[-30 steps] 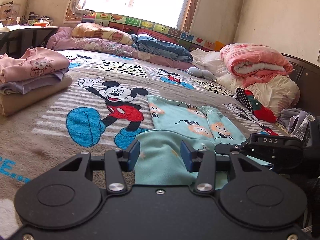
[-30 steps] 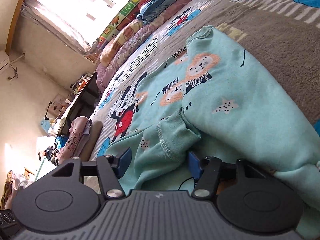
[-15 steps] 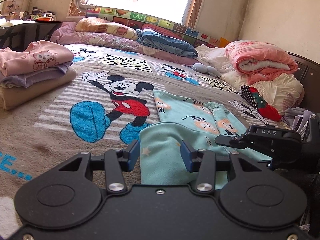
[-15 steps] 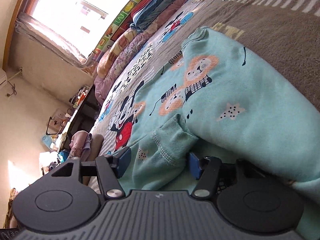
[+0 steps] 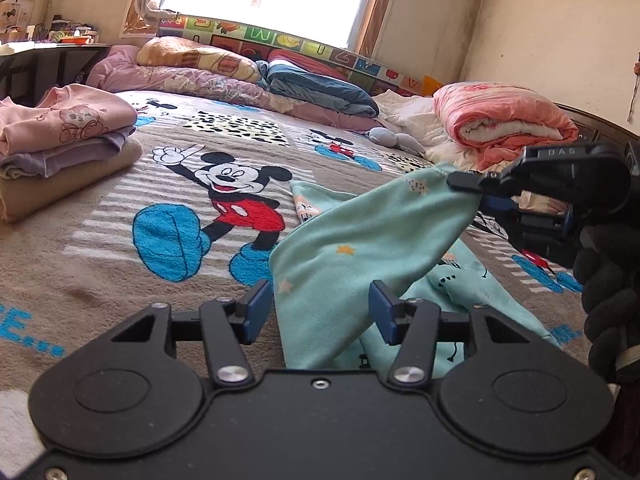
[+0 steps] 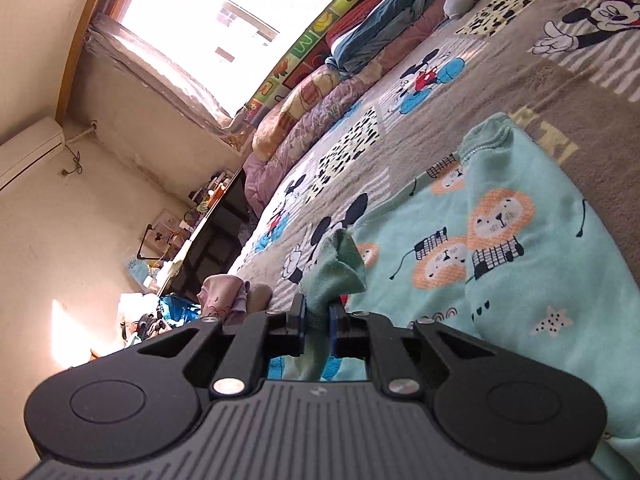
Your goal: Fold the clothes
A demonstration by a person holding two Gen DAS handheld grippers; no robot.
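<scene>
Between our right gripper's (image 6: 318, 322) nearly closed blue-padded fingers (image 6: 298, 320) we pinch a bunched corner of the mint-green lion-print cotton garment (image 6: 500, 240), which spreads ahead and rightward over the grey cartoon-mouse plush blanket (image 6: 440, 120).

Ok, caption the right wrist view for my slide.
Right hand-held gripper pinches a mint pyjama sleeve above the bed.

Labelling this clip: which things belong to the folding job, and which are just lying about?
In the job:
mint lion-print sweatshirt
right tongs, shut on its cuff
left tongs, open
stack of folded clothes

Lying about:
rolled pink quilt
blue blanket
grey plush toy
</scene>
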